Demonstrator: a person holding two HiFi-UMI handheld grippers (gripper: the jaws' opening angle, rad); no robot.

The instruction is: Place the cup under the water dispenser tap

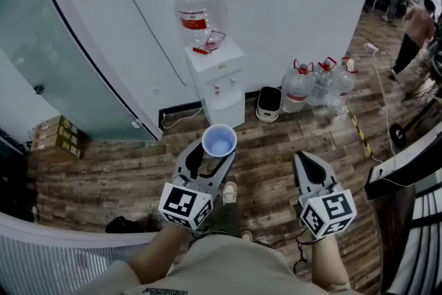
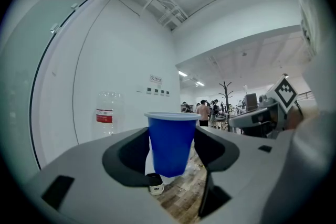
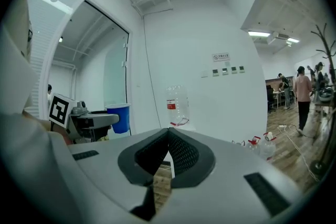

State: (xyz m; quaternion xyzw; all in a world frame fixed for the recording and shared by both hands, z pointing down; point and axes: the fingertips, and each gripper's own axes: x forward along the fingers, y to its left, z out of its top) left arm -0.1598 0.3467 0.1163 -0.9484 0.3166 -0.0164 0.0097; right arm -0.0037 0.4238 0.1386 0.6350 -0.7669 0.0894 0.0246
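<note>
A blue cup [image 1: 219,141] stands upright between the jaws of my left gripper [image 1: 215,148], which is shut on it; the left gripper view shows the cup [image 2: 171,142] clamped by both sides at my left gripper [image 2: 173,152]. The white water dispenser [image 1: 215,79] with a clear bottle [image 1: 198,7] on top stands against the wall, some way ahead of the cup. My right gripper [image 1: 309,164] is shut and empty, to the right of the left one. The right gripper view shows the closed tips of my right gripper [image 3: 168,134], the dispenser bottle [image 3: 177,105] ahead and the cup [image 3: 119,117] at left.
Several water jugs [image 1: 319,85] and a small white bin [image 1: 268,103] sit on the wood floor right of the dispenser. A glass partition [image 1: 55,45] curves away at left. Cardboard boxes [image 1: 59,137] lie at left. People [image 1: 414,31] stand far right.
</note>
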